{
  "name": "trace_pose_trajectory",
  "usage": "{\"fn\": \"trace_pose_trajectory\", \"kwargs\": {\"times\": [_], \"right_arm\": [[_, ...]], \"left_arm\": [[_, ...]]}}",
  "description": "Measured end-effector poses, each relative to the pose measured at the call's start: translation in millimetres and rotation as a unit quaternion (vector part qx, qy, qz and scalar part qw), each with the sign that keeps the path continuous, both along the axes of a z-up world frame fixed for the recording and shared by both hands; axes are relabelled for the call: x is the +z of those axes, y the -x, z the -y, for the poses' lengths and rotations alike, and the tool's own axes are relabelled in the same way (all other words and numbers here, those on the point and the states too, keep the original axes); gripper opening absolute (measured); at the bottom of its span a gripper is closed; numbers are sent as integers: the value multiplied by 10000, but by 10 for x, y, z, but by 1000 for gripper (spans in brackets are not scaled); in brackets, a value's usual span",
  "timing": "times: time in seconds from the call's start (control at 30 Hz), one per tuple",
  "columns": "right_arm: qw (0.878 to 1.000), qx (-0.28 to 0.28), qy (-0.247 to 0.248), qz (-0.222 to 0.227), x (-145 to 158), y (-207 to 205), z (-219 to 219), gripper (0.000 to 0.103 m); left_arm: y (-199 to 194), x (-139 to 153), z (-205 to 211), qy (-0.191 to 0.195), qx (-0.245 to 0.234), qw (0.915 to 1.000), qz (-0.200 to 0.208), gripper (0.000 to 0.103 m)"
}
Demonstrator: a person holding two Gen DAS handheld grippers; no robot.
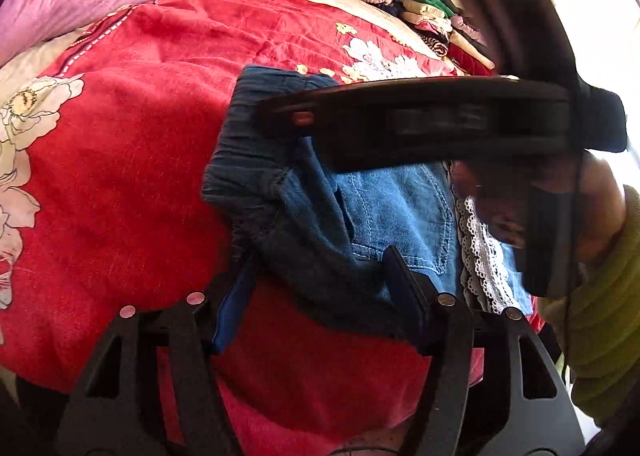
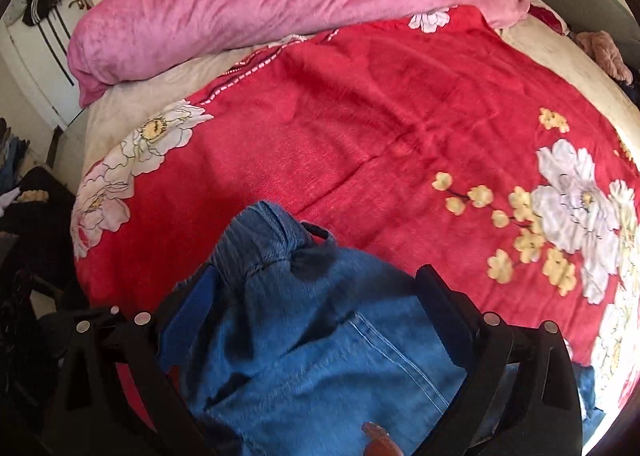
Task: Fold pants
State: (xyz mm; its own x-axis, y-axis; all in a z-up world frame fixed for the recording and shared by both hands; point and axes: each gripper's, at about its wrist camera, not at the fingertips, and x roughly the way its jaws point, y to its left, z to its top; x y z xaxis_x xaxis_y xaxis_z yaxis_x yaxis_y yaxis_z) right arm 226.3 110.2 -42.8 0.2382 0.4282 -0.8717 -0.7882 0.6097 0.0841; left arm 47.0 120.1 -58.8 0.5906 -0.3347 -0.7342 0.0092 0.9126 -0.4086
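Observation:
Blue denim pants (image 1: 392, 208) lie bunched on a red floral blanket (image 1: 120, 176), their ribbed elastic waistband (image 1: 248, 160) toward the left. My left gripper (image 1: 320, 296) straddles a dark fold of the denim; the cloth sits slack between the fingers and the pads do not visibly pinch it. The right gripper's black body (image 1: 420, 120) hovers blurred over the pants, held by a hand (image 1: 600, 192). In the right wrist view the right gripper (image 2: 316, 292) stands wide, with the pants (image 2: 320, 356) and waistband (image 2: 260, 232) filling the gap.
The blanket (image 2: 400, 116) covers the bed. A rolled pink quilt (image 2: 260, 4) lies along its far side. A pile of mixed clothes (image 1: 432, 16) sits at the far right. White lace trim (image 1: 480, 248) edges the pants. Dark clothing (image 2: 24, 216) lies beside the bed at left.

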Motion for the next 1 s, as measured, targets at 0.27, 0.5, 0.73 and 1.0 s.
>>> {"fn": "trace_pose_trajectory", "kwargs": {"times": [0.27, 0.5, 0.73, 1.0], "right_arm": [[9979, 128, -467, -429, -130, 21, 7, 46], [9901, -26, -1248, -650, 133, -12, 437, 32], [9747, -370, -2043, -830, 378, -3, 1069, 32], [9637, -690, -2491, -673, 574, 74, 1787, 32]], "left_arm": [[8, -9, 46, -24, -111, 9999, 32, 68], [94, 131, 85, 251, -135, 9995, 116, 81], [126, 340, 277, 161, -265, 9992, 261, 87], [-25, 418, 663, 69, -532, 9983, 239, 90]]}}
